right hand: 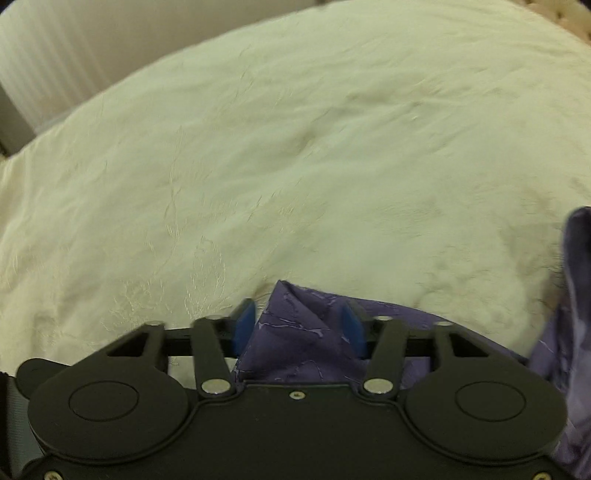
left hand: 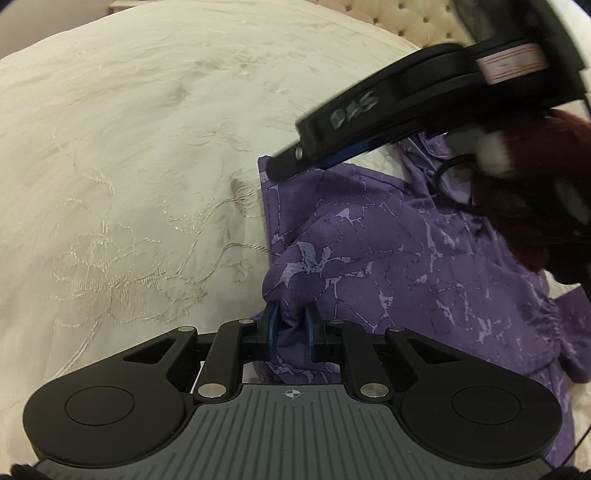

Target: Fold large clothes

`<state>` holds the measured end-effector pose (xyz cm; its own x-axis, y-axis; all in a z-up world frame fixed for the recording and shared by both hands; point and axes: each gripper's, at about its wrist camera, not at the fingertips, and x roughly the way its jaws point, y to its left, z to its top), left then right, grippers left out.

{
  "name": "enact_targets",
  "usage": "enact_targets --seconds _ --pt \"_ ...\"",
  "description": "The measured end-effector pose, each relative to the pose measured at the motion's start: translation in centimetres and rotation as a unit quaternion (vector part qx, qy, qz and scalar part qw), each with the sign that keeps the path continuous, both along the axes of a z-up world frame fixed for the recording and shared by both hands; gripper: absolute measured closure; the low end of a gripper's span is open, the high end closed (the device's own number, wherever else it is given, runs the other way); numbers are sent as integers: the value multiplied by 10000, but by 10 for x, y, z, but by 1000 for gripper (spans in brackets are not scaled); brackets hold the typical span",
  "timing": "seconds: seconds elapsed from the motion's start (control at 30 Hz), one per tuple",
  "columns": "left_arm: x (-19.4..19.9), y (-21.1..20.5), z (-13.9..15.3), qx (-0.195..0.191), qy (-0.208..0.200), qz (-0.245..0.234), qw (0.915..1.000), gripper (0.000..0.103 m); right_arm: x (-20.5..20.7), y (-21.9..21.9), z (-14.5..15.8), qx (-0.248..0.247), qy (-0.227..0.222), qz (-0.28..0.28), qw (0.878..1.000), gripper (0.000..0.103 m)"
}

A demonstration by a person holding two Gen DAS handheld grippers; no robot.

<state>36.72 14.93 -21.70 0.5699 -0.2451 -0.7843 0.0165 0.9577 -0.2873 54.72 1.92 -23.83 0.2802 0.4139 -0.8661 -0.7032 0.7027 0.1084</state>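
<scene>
Your left gripper (left hand: 291, 325) is clamped on a bunched fold of the purple patterned garment (left hand: 388, 258), which lies on the cream embroidered bedspread (left hand: 129, 166) of the bed. Your right gripper (right hand: 297, 325) has a peaked corner of the same garment (right hand: 295, 332) between its blue pads (right hand: 243, 325) (whether they press on it, I cannot tell). A tufted headboard (left hand: 417, 18) shows behind.

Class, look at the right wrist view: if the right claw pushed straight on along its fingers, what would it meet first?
The purple patterned garment bunched between the right claw fingers; just beyond that, probably the cream embroidered bedspread, though depth is hard to judge.
</scene>
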Motion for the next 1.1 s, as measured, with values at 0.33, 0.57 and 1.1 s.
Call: enact_targets --seconds 0.33,0.57,1.1 --pt "-14 -7 1 266 76 78 9996 88 39 -7 -1 494 108 -838 9952 99" --pt "-13 4 23 342 63 434 9985 78 21 -67 31 989 -349 -1779 9784 57" --pt "48 -40 -10 798 100 -743 9940 48 -147 -247 -23 -193 71 -3733 9275 40"
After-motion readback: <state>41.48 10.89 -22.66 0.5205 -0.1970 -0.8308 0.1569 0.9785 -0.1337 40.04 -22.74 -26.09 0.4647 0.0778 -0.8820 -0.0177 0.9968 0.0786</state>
